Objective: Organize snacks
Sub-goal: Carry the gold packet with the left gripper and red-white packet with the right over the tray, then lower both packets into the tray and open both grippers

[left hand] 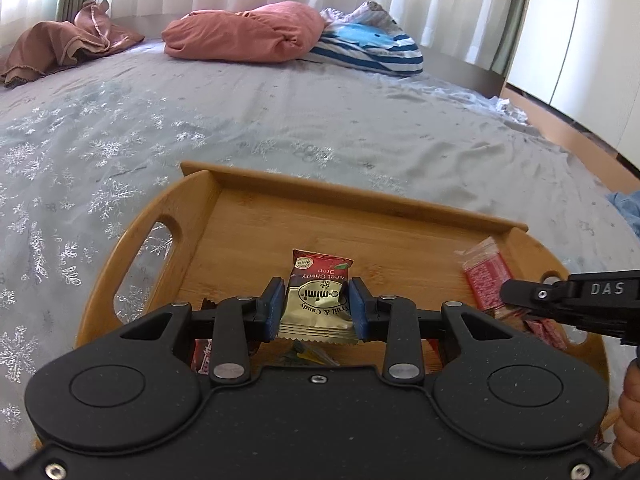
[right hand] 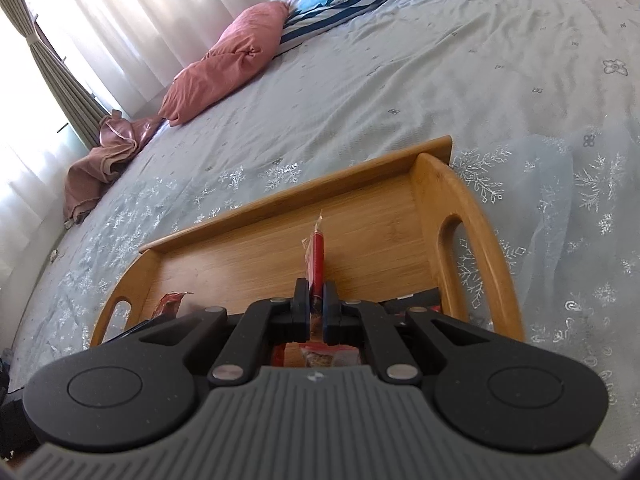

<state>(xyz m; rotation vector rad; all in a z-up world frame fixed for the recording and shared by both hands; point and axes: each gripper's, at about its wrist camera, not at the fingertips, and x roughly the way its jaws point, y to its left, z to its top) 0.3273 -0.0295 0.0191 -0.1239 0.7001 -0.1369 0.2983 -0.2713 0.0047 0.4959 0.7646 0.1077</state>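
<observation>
Both claws loaded, both over the wooden bamboo tray with cut-out handles (left hand: 256, 216) sitting on the pale snowflake-print bedsheet (left hand: 280, 120).

Left gripper (left hand: 317, 304) — blue pads clamped on the side edges of a flat gold-and-red foil candy packet (left hand: 318, 292), printed face up, its long axis running straight ahead from the jaws so the red end sticks out past the fingertips. Packet hangs just above the tray floor, roughly mid-tray; bare wood lies ahead of it up to the far wall.

Right gripper (right hand: 316, 300) — jaws pinched nearly together on a thin red plastic-wrapped snack stick (right hand: 317, 256), held edge-on, long axis also pointing forward from the claw toward the tray's far wall (right hand: 304, 196). In the left view this same red wrapper (left hand: 486, 280) shows at the tray's right end with the right claw on its near part, well apart from the candy packet.

More wrappers lie below and behind both claws on the near side of the tray, mostly hidden by the gripper bodies — can't tell what they are.

Key relation: each snack points away from its claw over open tray floor, left one central, right one toward the right handle (right hand: 452, 256). Looks like the placing step; judging by that, each hand only needs a short drop and release, no crossing.
</observation>
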